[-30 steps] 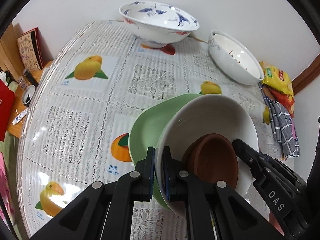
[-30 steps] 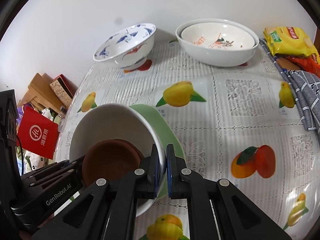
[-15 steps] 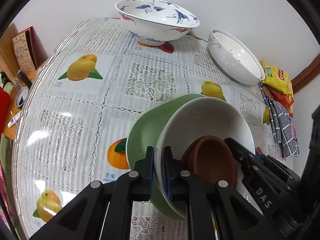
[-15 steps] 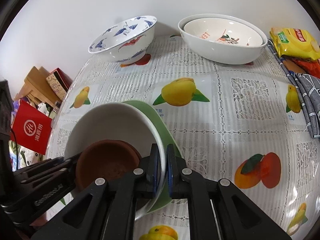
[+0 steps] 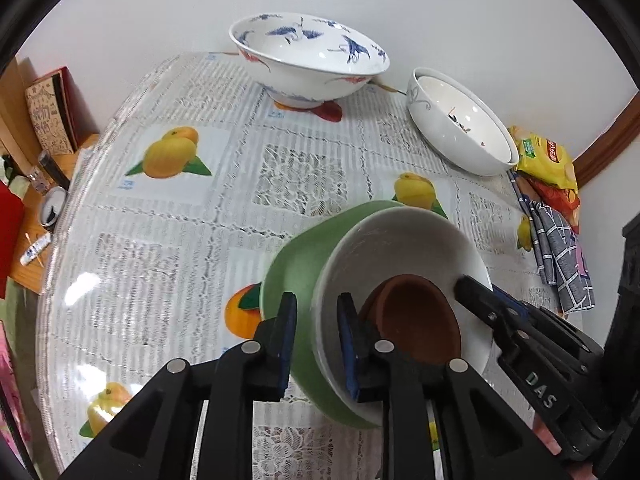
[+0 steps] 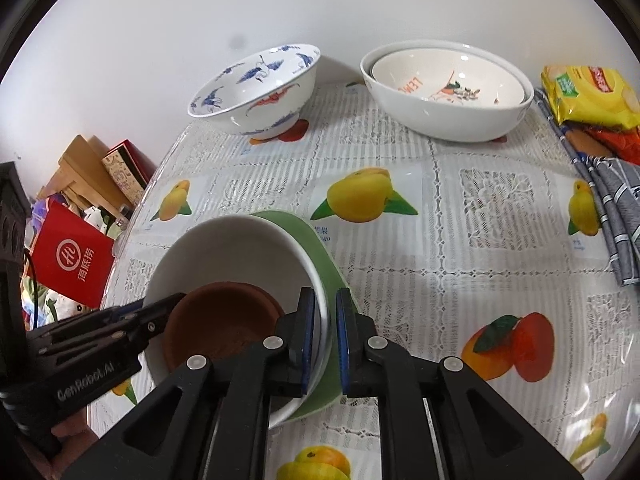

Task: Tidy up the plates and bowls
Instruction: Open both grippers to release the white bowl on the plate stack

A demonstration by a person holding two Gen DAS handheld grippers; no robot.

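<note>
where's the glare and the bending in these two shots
Left wrist view: bright glare on the shiny tablecloth at the left edge, and the table edge curves strongly from the fisheye lens. Right wrist view: glare on the tablecloth at lower right, small highlights inside the white bowl, black corners around the round image; both look sharp.

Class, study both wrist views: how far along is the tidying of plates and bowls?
Done: brown dish nested in white bowl on green plate. In hand: both grippers straddle that stack's rims; the left gripper has just been opening; right gripper near closed. Left: crane bowl and nested white pair stand apart.
</note>
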